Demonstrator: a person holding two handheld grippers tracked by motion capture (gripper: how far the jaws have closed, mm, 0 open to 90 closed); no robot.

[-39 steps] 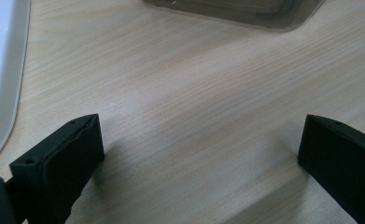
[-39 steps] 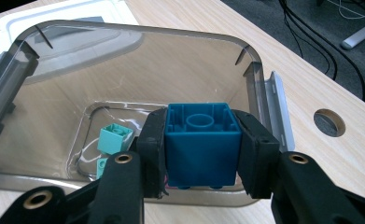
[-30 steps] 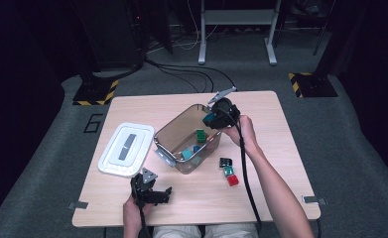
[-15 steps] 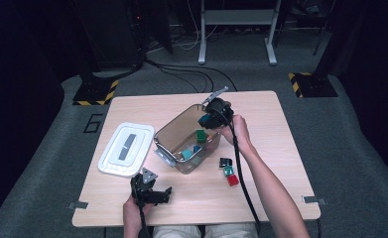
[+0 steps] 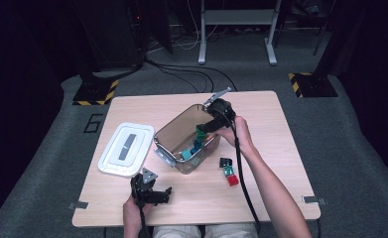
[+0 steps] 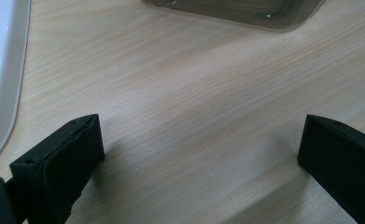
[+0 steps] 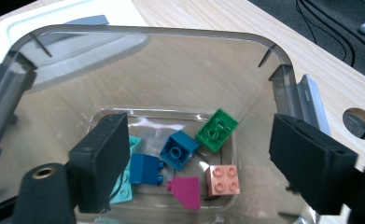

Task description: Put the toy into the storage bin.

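High view: right gripper (image 5: 207,127) over the clear box (image 5: 179,135) mid-table, lid (image 5: 127,148) at its 9 o'clock, three loose blocks (image 5: 228,171) at its 4 o'clock; left gripper (image 5: 154,191) at 6 o'clock. Left gripper view: jaws spread wide, nothing between, bare table (image 6: 194,93). Right gripper view: jaws just opened, released, green block (image 7: 216,130) lying inside the box with others.

Both grippers black: left gripper (image 5: 152,191) carried a grey three-cornered plate, right gripper (image 5: 207,125) a grey plate and long black trailing cable. Blocky matte jaws, small screw holes. Forearms bare, unsleeved.
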